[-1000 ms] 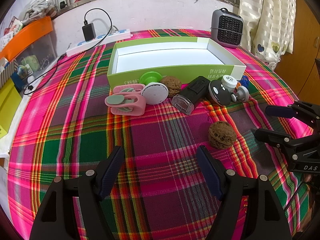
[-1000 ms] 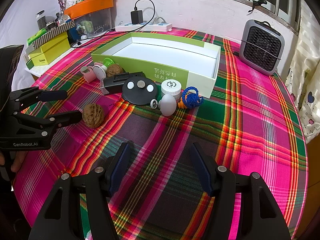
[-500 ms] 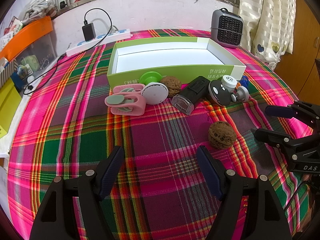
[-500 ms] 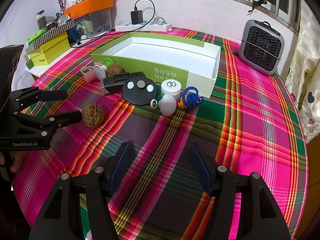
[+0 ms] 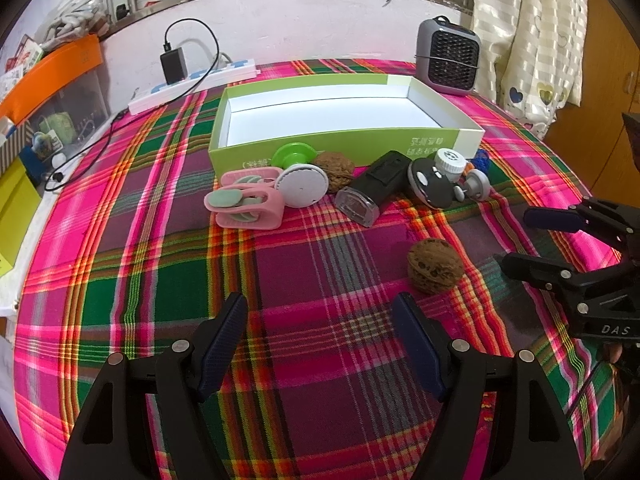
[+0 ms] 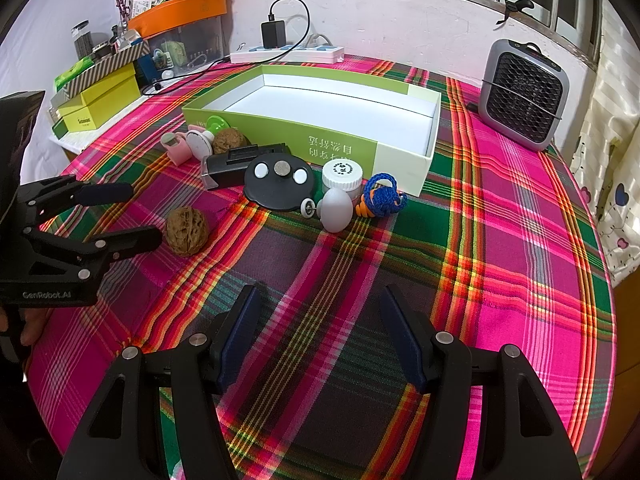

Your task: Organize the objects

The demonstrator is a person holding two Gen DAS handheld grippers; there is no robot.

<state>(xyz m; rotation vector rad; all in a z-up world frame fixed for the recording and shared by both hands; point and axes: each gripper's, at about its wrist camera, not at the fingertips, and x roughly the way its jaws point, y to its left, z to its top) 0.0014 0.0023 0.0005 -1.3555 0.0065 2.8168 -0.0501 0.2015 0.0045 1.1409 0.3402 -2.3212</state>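
Nothing has shifted since the earlier frames; both grippers hover as they were. The green box [image 6: 276, 130] lies empty, the clutter lined up along its near wall. The left gripper [image 5: 320, 336] and right gripper [image 6: 316, 328] are both spread wide, holding nothing. The task looks unstarted; the loose walnut [image 5: 435, 266], seemingly nearest the left gripper, invites a forward reach and a close.

My right hand-held gripper [image 6: 320, 332] hangs spread over the plaid surface [image 6: 500, 248]. A walnut [image 6: 187, 231] lies just beside the left hand-held gripper [image 6: 136, 214].
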